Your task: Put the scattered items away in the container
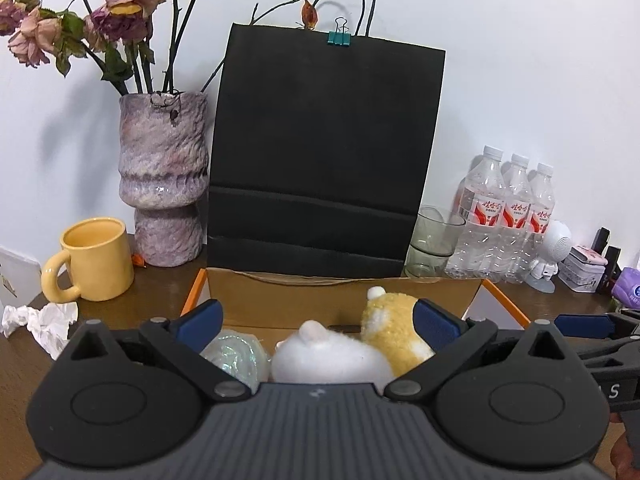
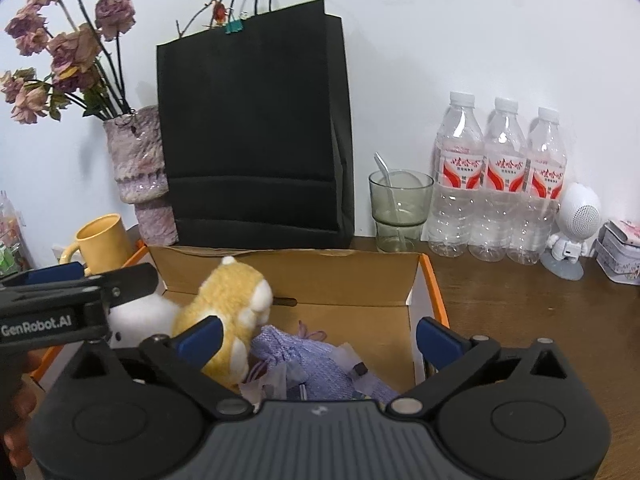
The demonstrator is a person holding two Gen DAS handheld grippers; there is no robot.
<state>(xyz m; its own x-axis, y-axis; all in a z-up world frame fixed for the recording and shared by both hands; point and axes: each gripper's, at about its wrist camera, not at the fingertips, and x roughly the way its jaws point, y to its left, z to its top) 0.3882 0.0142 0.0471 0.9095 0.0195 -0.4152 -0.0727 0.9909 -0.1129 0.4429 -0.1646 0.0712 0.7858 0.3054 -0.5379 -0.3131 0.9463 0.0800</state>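
Note:
An open cardboard box with orange edges sits on the wooden table. Inside lie a yellow-and-white plush toy, a white plush, a clear crinkled wrap and a lavender knitted pouch. My left gripper is open above the plush toys, holding nothing. My right gripper is open above the pouch, holding nothing. The left gripper shows at the left of the right wrist view, and the right gripper at the right of the left wrist view.
Behind the box stand a black paper bag, a vase of dried roses, a yellow mug, a glass with a spoon, three water bottles and a white robot figure. Crumpled tissue lies left.

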